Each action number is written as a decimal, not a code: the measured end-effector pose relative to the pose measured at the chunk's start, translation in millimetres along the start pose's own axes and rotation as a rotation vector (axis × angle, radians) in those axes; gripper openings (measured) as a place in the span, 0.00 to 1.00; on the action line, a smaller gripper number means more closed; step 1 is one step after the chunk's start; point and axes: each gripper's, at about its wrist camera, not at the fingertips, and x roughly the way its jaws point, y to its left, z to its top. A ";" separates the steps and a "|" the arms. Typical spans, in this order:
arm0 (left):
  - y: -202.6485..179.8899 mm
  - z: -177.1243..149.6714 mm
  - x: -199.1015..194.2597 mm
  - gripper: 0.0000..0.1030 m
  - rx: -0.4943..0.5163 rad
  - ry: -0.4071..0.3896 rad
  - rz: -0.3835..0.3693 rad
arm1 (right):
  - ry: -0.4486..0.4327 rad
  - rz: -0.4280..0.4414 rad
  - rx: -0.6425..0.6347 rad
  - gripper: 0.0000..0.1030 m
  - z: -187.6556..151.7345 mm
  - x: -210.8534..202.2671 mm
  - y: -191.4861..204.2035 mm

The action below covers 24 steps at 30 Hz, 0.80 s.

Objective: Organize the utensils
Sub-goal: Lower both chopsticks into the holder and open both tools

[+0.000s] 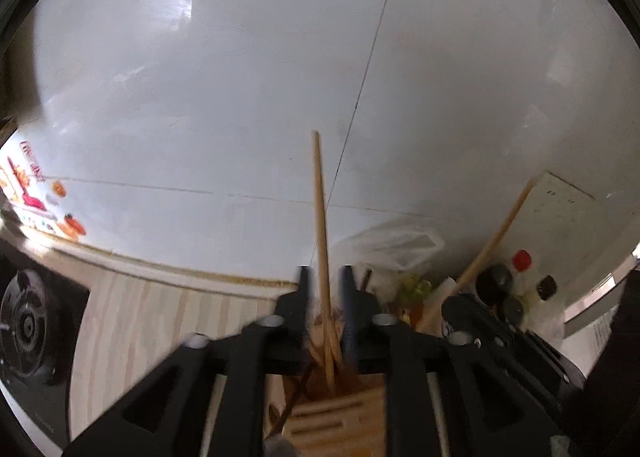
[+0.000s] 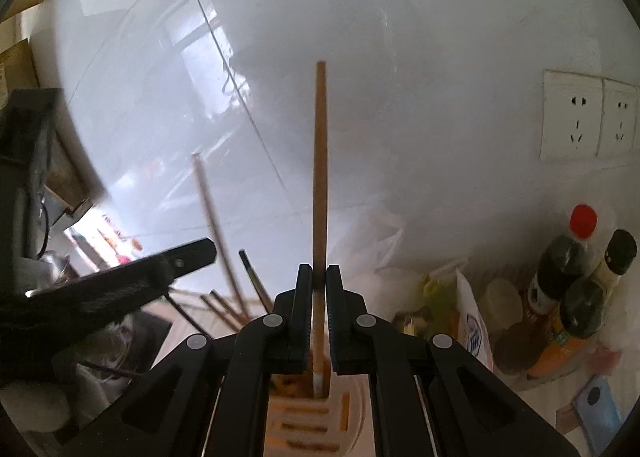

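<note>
Left gripper: jaws partly open, a wooden chopstick standing in the gap, pads apparently clear of it on both sides. Right gripper: jaws closed tight on a second wooden chopstick, shaft rising straight ahead beyond the tips. Below and behind both pairs of jaws, a slotted pale utensil holder, the lower ends of both chopsticks reaching into it. Left of the right jaws, several more sticks leaning in the blur, count unclear. Right of the right jaws, three bottles on the worktop; two wall sockets above them.
</note>
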 end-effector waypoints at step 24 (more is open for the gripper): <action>18.7 -109.5 -52.1 1.00 0.034 -0.053 0.438 | 0.133 -0.141 0.231 0.75 -80.6 -124.3 -96.5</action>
